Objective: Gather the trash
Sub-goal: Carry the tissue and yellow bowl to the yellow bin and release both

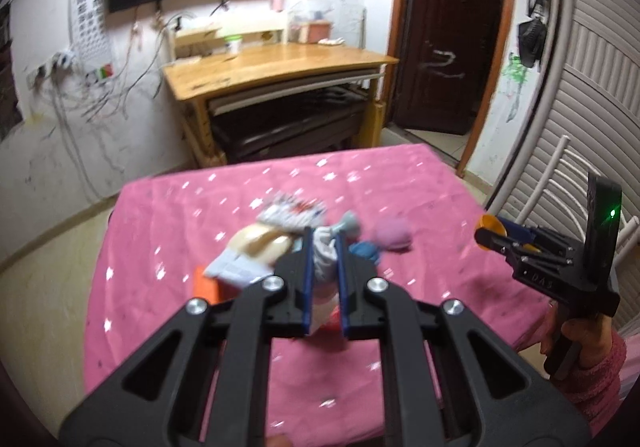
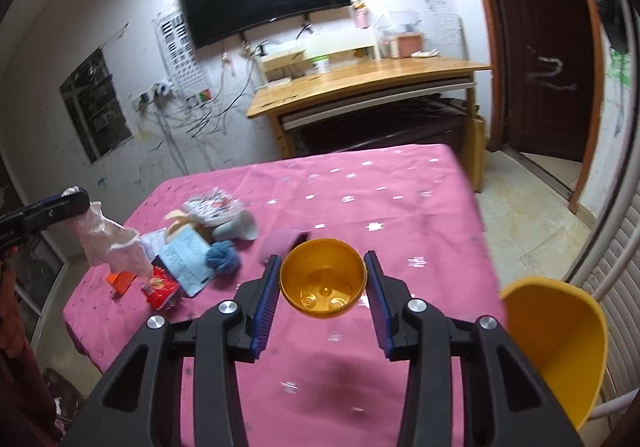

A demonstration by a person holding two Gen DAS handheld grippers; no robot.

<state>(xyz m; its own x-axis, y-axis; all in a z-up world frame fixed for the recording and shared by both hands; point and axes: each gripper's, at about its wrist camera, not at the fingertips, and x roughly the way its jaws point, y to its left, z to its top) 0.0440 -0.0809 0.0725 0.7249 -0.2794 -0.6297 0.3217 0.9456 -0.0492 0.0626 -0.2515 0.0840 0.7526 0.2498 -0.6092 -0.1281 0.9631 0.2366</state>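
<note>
Trash glove (image 2: 114,243) pinched in left gripper (image 1: 325,247), hanging long axis down above table edge, right gripper (image 2: 322,279) clamping yellow cup (image 2: 323,279) mouth toward camera, litter pile (image 2: 200,243) on pink starred tablecloth (image 2: 400,207), wooden desk (image 2: 360,83) behind.

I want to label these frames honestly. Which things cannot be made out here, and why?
- Left wrist view: trash pile is motion-blurred; the left gripper's fingers cover its middle.
- Left wrist view: yellow cup is mostly hidden by the right gripper.
- Right wrist view: print on the wrappers is too small.
- Right wrist view: yellow bin is cut off by the frame's edge.
</note>
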